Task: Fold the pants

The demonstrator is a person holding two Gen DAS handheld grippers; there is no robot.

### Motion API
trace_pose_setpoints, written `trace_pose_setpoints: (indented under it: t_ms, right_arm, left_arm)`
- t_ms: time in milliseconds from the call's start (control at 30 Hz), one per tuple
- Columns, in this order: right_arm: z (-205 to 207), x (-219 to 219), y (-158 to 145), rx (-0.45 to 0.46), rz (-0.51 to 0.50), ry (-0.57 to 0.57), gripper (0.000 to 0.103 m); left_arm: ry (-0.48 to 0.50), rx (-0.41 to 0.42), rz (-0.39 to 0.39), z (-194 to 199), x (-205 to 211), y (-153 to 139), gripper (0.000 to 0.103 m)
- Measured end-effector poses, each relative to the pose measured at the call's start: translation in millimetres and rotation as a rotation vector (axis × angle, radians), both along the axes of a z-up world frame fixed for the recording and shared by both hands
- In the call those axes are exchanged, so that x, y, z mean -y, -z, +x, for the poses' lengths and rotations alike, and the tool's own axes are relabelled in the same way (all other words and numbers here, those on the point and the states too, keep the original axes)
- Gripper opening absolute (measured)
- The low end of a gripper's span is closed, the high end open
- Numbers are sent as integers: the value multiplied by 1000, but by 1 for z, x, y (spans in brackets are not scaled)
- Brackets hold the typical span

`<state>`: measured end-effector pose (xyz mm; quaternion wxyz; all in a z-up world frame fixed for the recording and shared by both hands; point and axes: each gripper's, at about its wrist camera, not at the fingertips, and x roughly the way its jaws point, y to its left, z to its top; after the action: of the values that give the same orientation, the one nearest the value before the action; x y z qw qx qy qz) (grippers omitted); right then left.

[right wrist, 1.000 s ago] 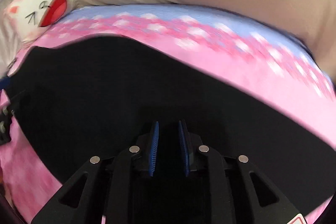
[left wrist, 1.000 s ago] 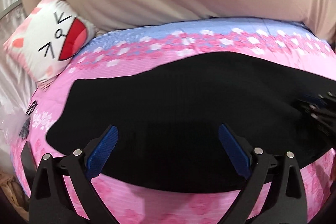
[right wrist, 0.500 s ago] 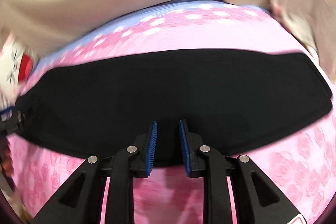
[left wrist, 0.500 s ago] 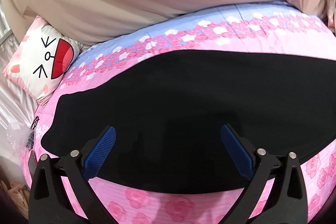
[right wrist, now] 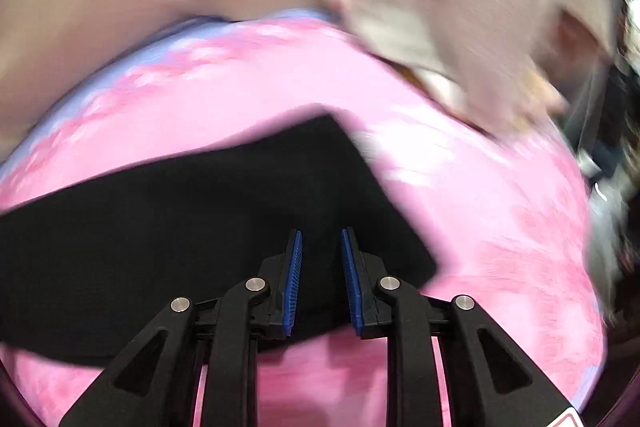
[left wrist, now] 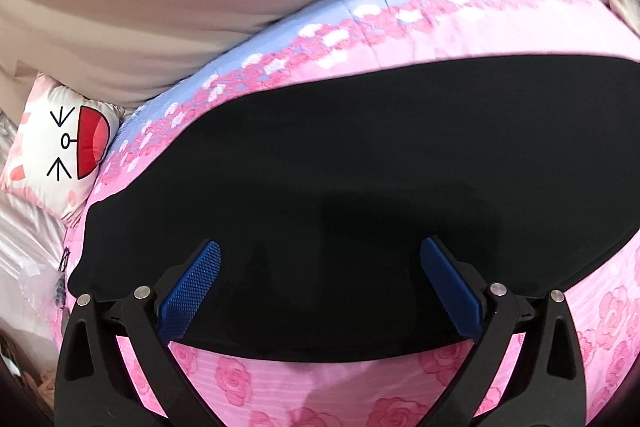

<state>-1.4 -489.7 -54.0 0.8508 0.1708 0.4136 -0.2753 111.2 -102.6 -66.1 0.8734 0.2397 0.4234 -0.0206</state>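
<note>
The black pants (left wrist: 360, 195) are spread flat across the pink floral bedspread (left wrist: 608, 315), presumably so that edges can be reached. The left gripper (left wrist: 320, 263) is held wide apart above the near hem, nothing between its pads. The right gripper (right wrist: 320, 259), jaws just narrowed and empty, is poised over the pants' end toward 3 o'clock, probably for a pinch.

blurred: right wrist view | cut off: pants (left wrist: 360, 195) at right edge, pillow (left wrist: 60, 147) at left edge
</note>
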Motion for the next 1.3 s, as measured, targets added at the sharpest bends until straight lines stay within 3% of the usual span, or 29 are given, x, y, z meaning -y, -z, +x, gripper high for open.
trace_pose_setpoints:
  t_ms: [67, 100, 300, 633, 733, 933, 1033, 1133, 1300]
  right_arm:
    - [-31, 23, -11, 145, 114, 53, 24]
    - [-39, 26, -16, 159, 106, 81, 29]
    - [-47, 36, -17, 125, 73, 72, 40]
    - [-36, 4, -18, 102, 35, 34, 41]
    - [-33, 7, -14, 89, 30, 50, 47]
    - [-45, 19, -16, 102, 47, 102, 47]
    - [-35, 20, -11, 64, 37, 60, 48]
    - [-29, 29, 0, 39, 70, 59, 57]
    - [-28, 32, 8, 53, 105, 47, 59]
  left_arm:
    - [-1, 12, 7, -2, 0, 1, 98]
    - [-5, 12, 4, -1, -1, 1, 98]
    - [-22, 32, -25, 1, 5, -11, 98]
    - [1, 79, -93, -5, 17, -36, 98]
    - [2, 81, -99, -6, 18, -38, 98]
    - [1, 84, -118, -9, 18, -42, 98]
    - [8, 80, -113, -10, 23, -40, 98]
    - [17, 77, -101, -13, 26, -37, 98]
    - [13, 66, -78, -13, 28, -31, 98]
